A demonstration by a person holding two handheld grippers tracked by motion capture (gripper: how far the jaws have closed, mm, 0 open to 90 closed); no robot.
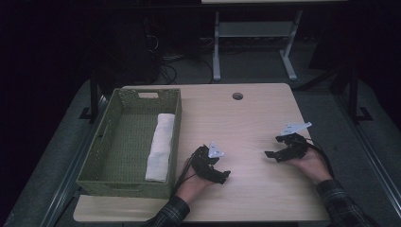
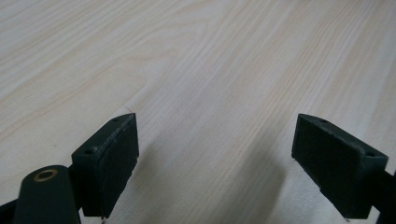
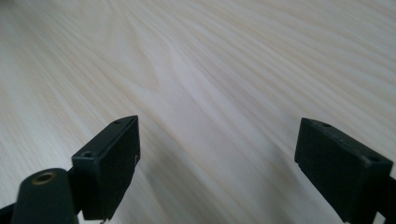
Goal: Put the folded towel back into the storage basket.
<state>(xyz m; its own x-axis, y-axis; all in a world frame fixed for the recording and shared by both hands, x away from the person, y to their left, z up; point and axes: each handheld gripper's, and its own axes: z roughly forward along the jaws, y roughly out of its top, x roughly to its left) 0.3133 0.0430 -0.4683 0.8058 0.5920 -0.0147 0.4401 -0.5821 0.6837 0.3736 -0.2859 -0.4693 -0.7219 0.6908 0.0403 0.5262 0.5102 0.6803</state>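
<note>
Now the counter (image 1: 255,123) is carrying a basket (image 1: 108,182) at its left, and a rolled towel (image 1: 160,146) is lying inside along the right wall, long axis running away from the person. The left gripper (image 1: 222,176) is sitting nearer, towel to its left; the right gripper (image 1: 270,155) is well apart. Both sets of fingers are standing spread, pinching nothing.

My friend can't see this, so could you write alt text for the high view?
A person's left gripper and right gripper, both open and empty, sit low over a pale wooden table. At left, a green basket holds a rolled white towel.
</note>
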